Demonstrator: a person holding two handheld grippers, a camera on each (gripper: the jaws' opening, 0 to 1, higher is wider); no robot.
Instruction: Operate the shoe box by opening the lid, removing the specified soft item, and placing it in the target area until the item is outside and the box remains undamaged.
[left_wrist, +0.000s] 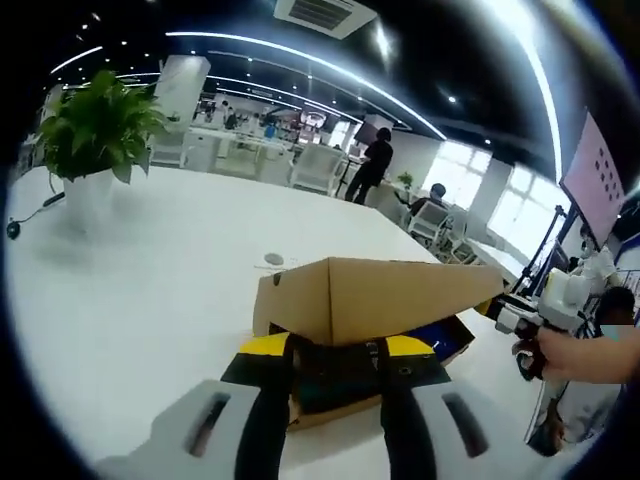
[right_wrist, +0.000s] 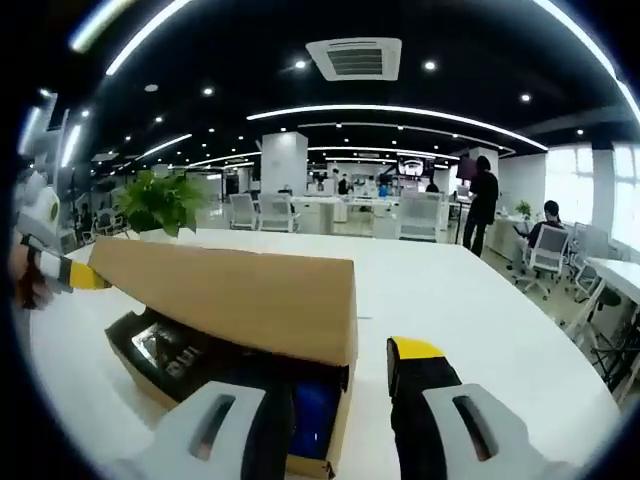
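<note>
- The shoe box (left_wrist: 370, 340) sits on a white table (left_wrist: 150, 290), at the near end of it in the left gripper view, so both tools can reach it from opposite sides.
- Its cardboard lid (left_wrist: 385, 295) is raised and slants over the opening, roughly half open; in the right gripper view the same lid (right_wrist: 235, 295) hangs over the box's far side, so the contents stay partly covered.
- The left gripper (left_wrist: 335, 395) reaches to the box's near edge with its jaws spread, black with yellow tips. One yellow tip seems to lie at the lid's corner in the right gripper view, probably propping it, though I cannot tell for sure.
- The right gripper (right_wrist: 340, 400) has its jaws spread wide, one on each side of the box's near corner, with nothing pinched; it looks poised to go in under the lid.
- The soft item (right_wrist: 312, 415) is, by my reading, the blue thing inside the box, near the right gripper's corner and below the lid; the left gripper view shows blue (left_wrist: 440, 340) there too.
- A black packet (right_wrist: 165, 350) lies in the box's left part.
- A potted plant (left_wrist: 98, 130) stands far off on the table, well apart from the work.
</note>
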